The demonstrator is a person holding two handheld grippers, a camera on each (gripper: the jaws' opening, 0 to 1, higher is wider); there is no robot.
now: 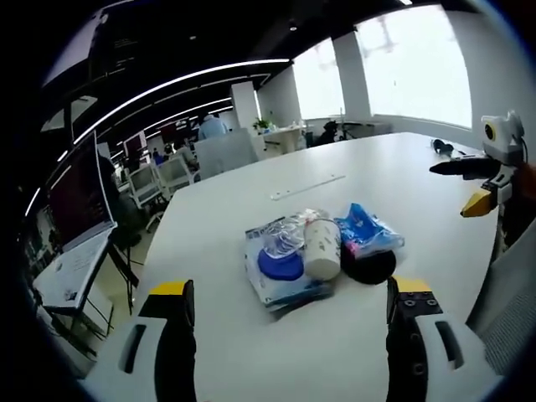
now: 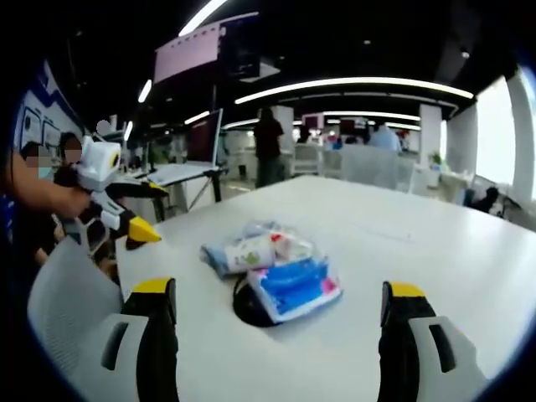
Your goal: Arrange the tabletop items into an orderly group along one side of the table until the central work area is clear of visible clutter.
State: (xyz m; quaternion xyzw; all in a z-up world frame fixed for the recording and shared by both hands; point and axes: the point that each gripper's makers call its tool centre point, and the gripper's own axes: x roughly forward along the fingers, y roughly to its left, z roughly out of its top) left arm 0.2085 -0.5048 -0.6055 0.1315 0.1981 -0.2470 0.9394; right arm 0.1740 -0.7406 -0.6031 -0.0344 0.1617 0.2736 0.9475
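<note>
Left gripper (image 1: pixel 289 311): low over the near edge of the white worktop (image 1: pixel 251 352), jaws spread wide with nothing between them, aimed at the pile of items ahead.
Right gripper (image 2: pixel 279 314): low over the opposite edge of the worktop, jaws spread wide and empty, aimed at the same pile; in the left gripper view it shows at the far right (image 1: pixel 479 184), above the worktop's edge.
Pile: 1 tight group near the worktop's middle, pieces touching.
Clear bag (image 1: pixel 280 260): flat on the worktop, a blue round thing showing through the plastic.
White cup (image 1: pixel 322 245): on its side, against the clear bag.
Blue packet (image 1: pixel 365 231): right of the cup, partly over a black round item (image 1: pixel 368 266).
Strip (image 1: pixel 306 187): pale, flat, farther off, apart from the pile.
Surroundings: office desks, monitors, people standing far off.
</note>
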